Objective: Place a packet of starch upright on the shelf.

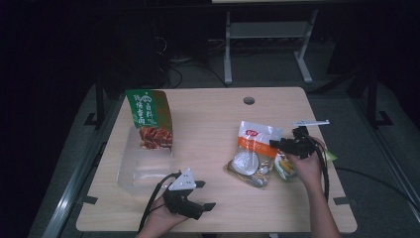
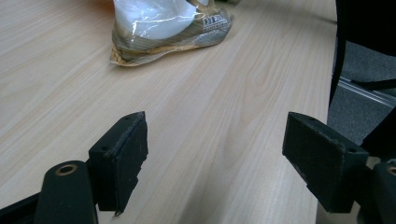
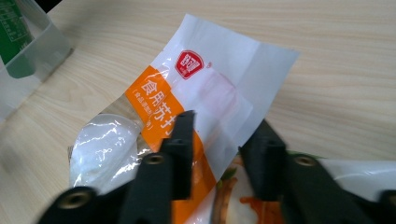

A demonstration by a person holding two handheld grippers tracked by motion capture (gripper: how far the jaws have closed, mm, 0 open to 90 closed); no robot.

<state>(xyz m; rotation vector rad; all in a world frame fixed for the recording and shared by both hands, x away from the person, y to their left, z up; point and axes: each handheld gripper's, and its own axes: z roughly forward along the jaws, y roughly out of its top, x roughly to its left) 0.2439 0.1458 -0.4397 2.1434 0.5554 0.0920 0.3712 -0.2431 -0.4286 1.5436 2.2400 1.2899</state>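
Note:
A white and orange food bag (image 1: 253, 151) lies right of the table's middle; its clear lower part holds pale round pieces. My right gripper (image 1: 277, 145) reaches it from the right. In the right gripper view the bag (image 3: 210, 93) has its right edge between the jaws of my right gripper (image 3: 219, 149): one jaw lies over the orange band and the other behind the edge, with a gap still showing. My left gripper (image 1: 200, 196) rests near the front edge, open, with nothing between the jaws of my left gripper (image 2: 215, 158). Ahead of it lies the bag (image 2: 168, 23).
A clear plastic bin (image 1: 143, 163) stands at the left with a green snack bag (image 1: 148, 116) upright in it; the bin's corner (image 3: 42, 51) appears in the right gripper view. A second packet (image 1: 285, 166) with green and orange print lies under my right hand. A cable hole (image 1: 249, 100) is at the table's back.

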